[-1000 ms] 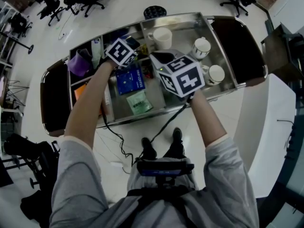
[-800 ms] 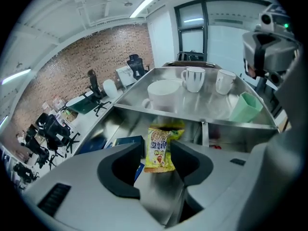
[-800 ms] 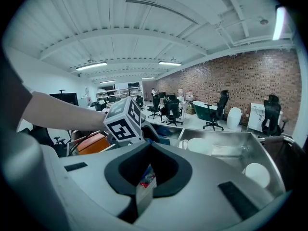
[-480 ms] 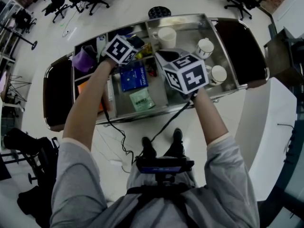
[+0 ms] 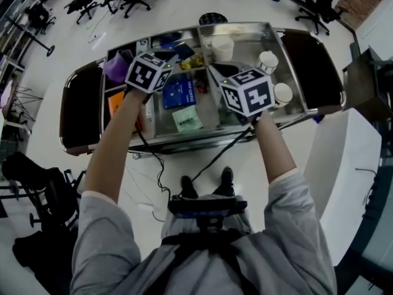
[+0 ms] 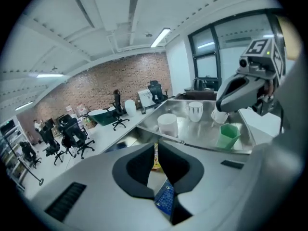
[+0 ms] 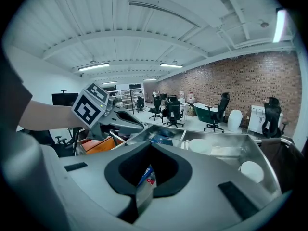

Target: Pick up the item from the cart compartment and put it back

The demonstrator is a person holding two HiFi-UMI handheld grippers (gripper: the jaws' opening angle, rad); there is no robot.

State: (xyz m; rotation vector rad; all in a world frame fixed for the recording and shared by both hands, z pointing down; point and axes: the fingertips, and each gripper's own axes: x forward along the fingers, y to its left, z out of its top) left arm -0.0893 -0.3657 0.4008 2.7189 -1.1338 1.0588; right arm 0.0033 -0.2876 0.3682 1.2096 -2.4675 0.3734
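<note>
Left gripper [image 6: 157, 152] drawn up and back from the far compartments of the cart [image 5: 242, 45] — its jaws have just been closing on a blue packet [image 6: 166, 198].
The packet is pinched between the left pads, lifted clear of the cart. Beside it, the right gripper [image 7: 151, 150] hovers over the cart's middle — jaws pressed on a blue-and-white sachet [image 7: 146, 177] standing on edge. A blue box [image 5: 180, 91] and a green sachet [image 5: 186, 118] lie in the middle compartment.
</note>
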